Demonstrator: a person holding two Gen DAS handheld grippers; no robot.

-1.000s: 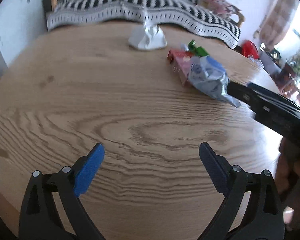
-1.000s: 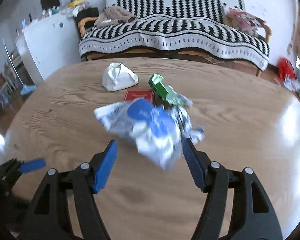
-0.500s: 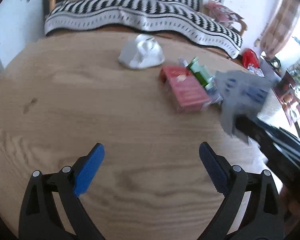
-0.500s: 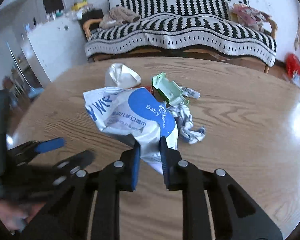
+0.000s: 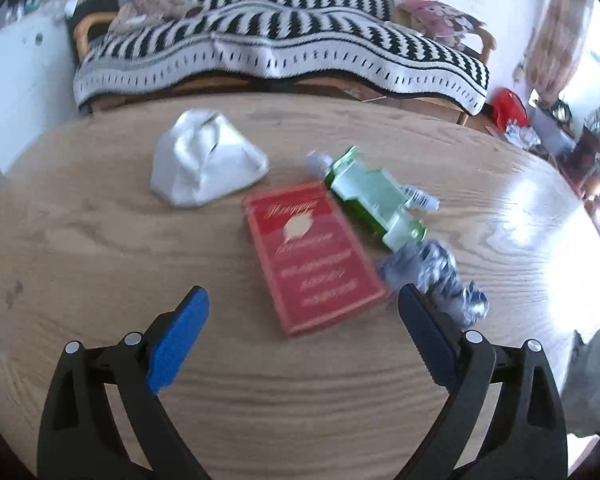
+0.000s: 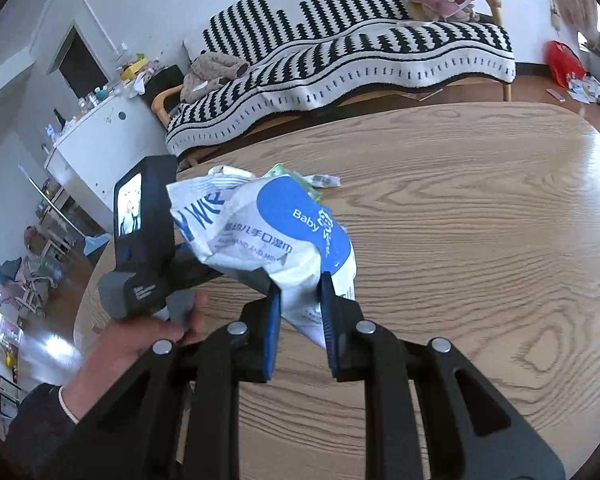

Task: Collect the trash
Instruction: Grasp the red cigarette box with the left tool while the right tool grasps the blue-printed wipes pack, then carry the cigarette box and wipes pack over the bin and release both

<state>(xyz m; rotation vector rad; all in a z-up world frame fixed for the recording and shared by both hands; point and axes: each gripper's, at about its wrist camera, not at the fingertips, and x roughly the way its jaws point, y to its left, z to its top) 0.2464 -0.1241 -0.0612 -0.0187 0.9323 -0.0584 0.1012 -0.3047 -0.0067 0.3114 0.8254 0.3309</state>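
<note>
Wipes pack (image 6: 284, 236) pinched in right gripper (image 6: 300, 292)

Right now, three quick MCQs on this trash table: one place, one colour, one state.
1. Where does the green carton lie relative to the red packet?
A. under it B. beside it, on the side away from the white pouch C. on the sofa
2. What colour is the big patch on the held wipes pack?
A. blue B. yellow C. black
3. What state is the left gripper in?
A. shut on the red packet B. shut on nothing C. open

Key: 1 B, green carton flanks red packet, opposite white pouch; 2 A, wipes pack in right gripper; 3 C, left gripper jaws spread.
</note>
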